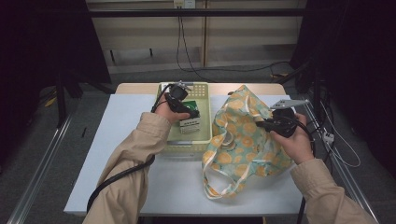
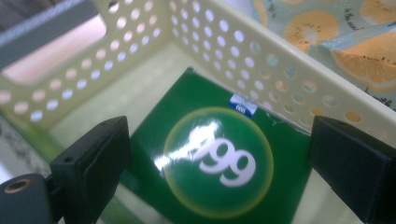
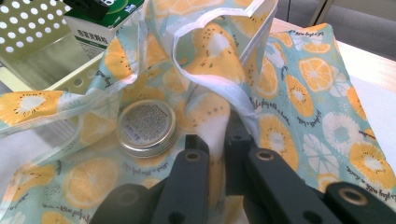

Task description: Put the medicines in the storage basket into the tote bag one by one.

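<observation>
basket [image 1: 186, 145]: green box [image 2: 219, 158] | bag [image 1: 247, 135]: tin [image 3: 146, 127] | left gripper [image 2: 215, 154] wide | right gripper [image 3: 219, 140] pinching bag

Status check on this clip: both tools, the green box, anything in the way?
Left tool open over green box in basket, not gripping. Right tool shut on bag edge, mouth held open. Tin inside. Nothing blocking.

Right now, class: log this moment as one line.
left gripper: open over green box in basket | right gripper: shut on fruit-print bag | tin: in bag

one basket [image 1: 196, 145], box [image 2: 219, 163], bag [image 1: 247, 135], perhaps one tin [image 3: 146, 127]
</observation>
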Motion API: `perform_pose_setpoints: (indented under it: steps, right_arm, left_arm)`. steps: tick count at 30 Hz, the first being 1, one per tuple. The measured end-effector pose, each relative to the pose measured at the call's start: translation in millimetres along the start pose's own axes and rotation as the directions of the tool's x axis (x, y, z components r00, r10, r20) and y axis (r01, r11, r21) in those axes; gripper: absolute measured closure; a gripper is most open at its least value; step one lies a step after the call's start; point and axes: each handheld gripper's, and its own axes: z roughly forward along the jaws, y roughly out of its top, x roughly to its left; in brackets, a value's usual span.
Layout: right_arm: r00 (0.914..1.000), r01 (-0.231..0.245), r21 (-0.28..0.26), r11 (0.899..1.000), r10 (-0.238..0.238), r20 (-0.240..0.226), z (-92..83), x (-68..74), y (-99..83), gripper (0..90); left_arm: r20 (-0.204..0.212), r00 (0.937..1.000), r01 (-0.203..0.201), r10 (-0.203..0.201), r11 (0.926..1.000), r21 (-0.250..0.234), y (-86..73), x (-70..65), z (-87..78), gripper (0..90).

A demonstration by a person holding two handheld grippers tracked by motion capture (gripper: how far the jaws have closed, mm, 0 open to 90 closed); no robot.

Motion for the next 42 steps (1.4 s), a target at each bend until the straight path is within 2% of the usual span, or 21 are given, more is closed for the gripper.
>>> perform_pose_setpoints:
  steps: [3, 5, 7, 9, 11, 13, 16, 17, 19, 22, 25, 27, 29, 33, 34, 36, 37, 38, 39, 40, 42]
  right_arm:
    - [1.0000, 0.004, -0.005, 1.000, -0.004, 0.000, -0.4, 1.9, 1.1, 88.5]
    - [1.0000, 0.008, -0.006, 1.000, -0.008, -0.001, -0.7, 3.1, 1.7, 88.5]
    - [1.0000, 0.009, -0.008, 1.000, -0.009, -0.001, -0.8, 3.4, 2.0, 88.5]
    - [1.0000, 0.007, -0.009, 1.000, -0.007, -0.002, -0.9, 3.3, 2.0, 88.5]
    - [1.0000, 0.008, -0.009, 1.000, -0.008, -0.004, -1.1, 2.9, 1.7, 88.5]
    - [1.0000, 0.005, -0.011, 1.000, -0.005, -0.003, -1.5, 2.0, 1.3, 88.5]
    - [1.0000, -0.001, -0.013, 1.000, 0.001, -0.001, -2.0, 0.3, 0.8, 88.5]
    - [1.0000, 0.000, -0.013, 1.000, 0.000, -0.001, -1.7, 0.1, 0.6, 88.5]
    - [1.0000, 0.002, -0.014, 1.000, -0.002, -0.001, -1.4, 0.6, 0.6, 88.5]
    - [1.0000, 0.000, -0.018, 1.000, 0.000, -0.005, -1.5, 1.4, 0.5, 88.5]
    - [1.0000, 0.001, -0.016, 1.000, -0.001, -0.002, -1.5, 1.4, 0.0, 88.4]
    - [1.0000, 0.000, -0.015, 1.000, 0.000, 0.000, -2.0, 1.2, -0.1, 88.4]
    - [1.0000, -0.001, -0.016, 1.000, 0.001, 0.001, -2.4, 0.9, -0.1, 88.4]
    - [1.0000, 0.000, -0.014, 1.000, 0.000, -0.001, -1.8, 1.3, -0.7, 88.4]
    - [1.0000, -0.001, -0.011, 1.000, 0.001, 0.001, -1.4, 1.5, -0.9, 88.4]
    - [1.0000, -0.002, -0.012, 1.000, 0.002, -0.002, -1.0, 1.6, -0.9, 88.4]
    - [1.0000, 0.001, -0.011, 1.000, -0.001, 0.000, -0.8, 1.6, -0.7, 88.4]
    - [1.0000, 0.001, -0.011, 1.000, -0.001, 0.001, -0.5, 1.8, -0.5, 88.4]
    - [1.0000, 0.002, -0.010, 1.000, -0.002, 0.000, -0.4, 2.4, -0.1, 88.4]
    - [1.0000, 0.003, -0.012, 1.000, -0.003, -0.002, -0.3, 2.9, 0.3, 88.4]
    - [1.0000, 0.005, -0.013, 1.000, -0.005, -0.005, -0.1, 4.2, 0.9, 88.3]
  left_arm:
    - [-0.014, 0.9996, 0.023, -0.023, 0.9997, 0.000, -1.5, -0.6, 2.2, 3.7]
    - [-0.029, 0.9981, 0.055, -0.055, 0.9984, -0.009, 0.2, -2.1, 4.4, 2.1]
    - [-0.041, 0.9922, 0.117, -0.118, 0.9930, -0.017, 4.3, -3.8, 7.3, 1.3]
    - [-0.068, 0.9888, 0.133, -0.133, 0.9911, -0.010, 8.3, -5.9, 9.5, 1.4]
    - [-0.106, 0.9875, 0.119, -0.117, 0.9928, 0.014, 10.8, -9.0, 10.9, 2.9]
    - [-0.105, 0.9854, 0.136, -0.134, 0.9907, 0.007, 12.5, -9.8, 10.9, 3.5]
    - [-0.124, 0.9812, 0.151, -0.148, 0.9886, 0.008, 12.5, -9.8, 10.4, 5.2]
    - [-0.129, 0.9826, 0.137, -0.134, 0.9903, 0.021, 12.0, -9.2, 10.4, 5.2]
    - [-0.149, 0.9805, 0.132, -0.128, 0.9911, 0.016, 9.6, -9.9, 13.4, 3.9]
    - [-0.149, 0.9770, 0.154, -0.152, 0.9880, 0.002, 8.8, -9.7, 14.7, 2.1]
    - [-0.157, 0.9777, 0.143, -0.139, 0.9896, 0.016, 10.0, -11.5, 16.9, 0.0]
    - [-0.159, 0.9763, 0.149, -0.147, 0.9888, 0.003, 11.6, -13.3, 18.4, 0.1]
    - [-0.133, 0.9792, 0.153, -0.154, 0.9881, -0.014, 13.8, -16.2, 21.2, 0.2]
    - [-0.079, 0.9929, 0.088, -0.089, 0.9959, -0.021, 20.3, -28.2, 26.7, 7.0]
    - [-0.078, 0.9934, 0.083, -0.084, 0.9964, -0.019, 22.0, -30.3, 25.9, 7.8]
    - [-0.070, 0.9936, 0.087, -0.089, 0.9959, -0.024, 25.0, -31.6, 21.1, 15.0]
    - [-0.071, 0.9922, 0.101, -0.102, 0.9946, -0.024, 25.5, -30.4, 18.2, 16.8]
    - [-0.089, 0.9897, 0.110, -0.112, 0.9936, -0.025, 25.3, -28.9, 15.4, 14.9]
    - [-0.128, 0.9849, 0.114, -0.116, 0.9931, -0.028, 24.6, -27.7, 12.5, 11.8]
    - [-0.118, 0.9854, 0.120, -0.122, 0.9924, -0.029, 22.9, -23.0, 9.0, 10.7]
    - [-0.151, 0.9757, 0.158, -0.159, 0.9873, -0.018, 17.3, -15.1, 4.7, 9.9]
